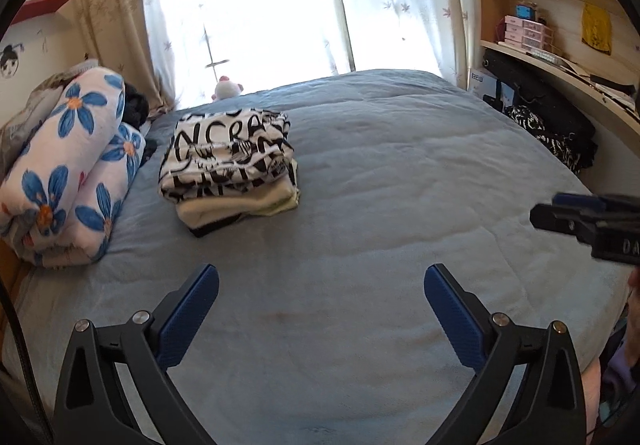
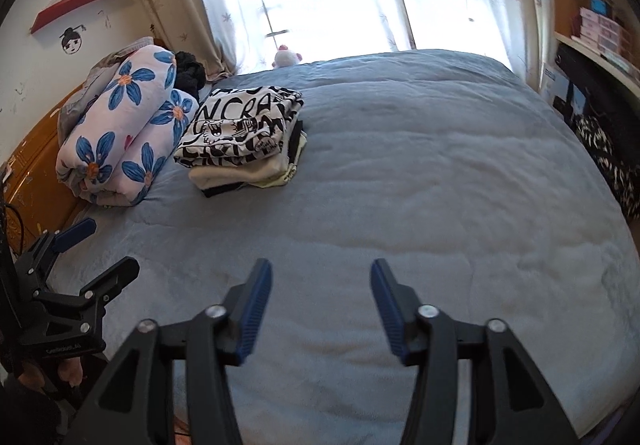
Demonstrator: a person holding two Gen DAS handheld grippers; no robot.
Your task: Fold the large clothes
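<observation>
We log both hand-held grippers, left [image 1: 321,315] and right [image 2: 321,309], released and empty, folded stack [image 1: 230,169] far-left of them, left nearer.

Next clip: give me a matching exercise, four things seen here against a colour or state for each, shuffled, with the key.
1. clothes stack
2. rolled blanket
3. left gripper
4. wall shelf

A. red
B. blue flowers
C. open, empty
D. folded, black-and-white top

Pairs: 1-D, 2-B, 3-C, 4-A
</observation>
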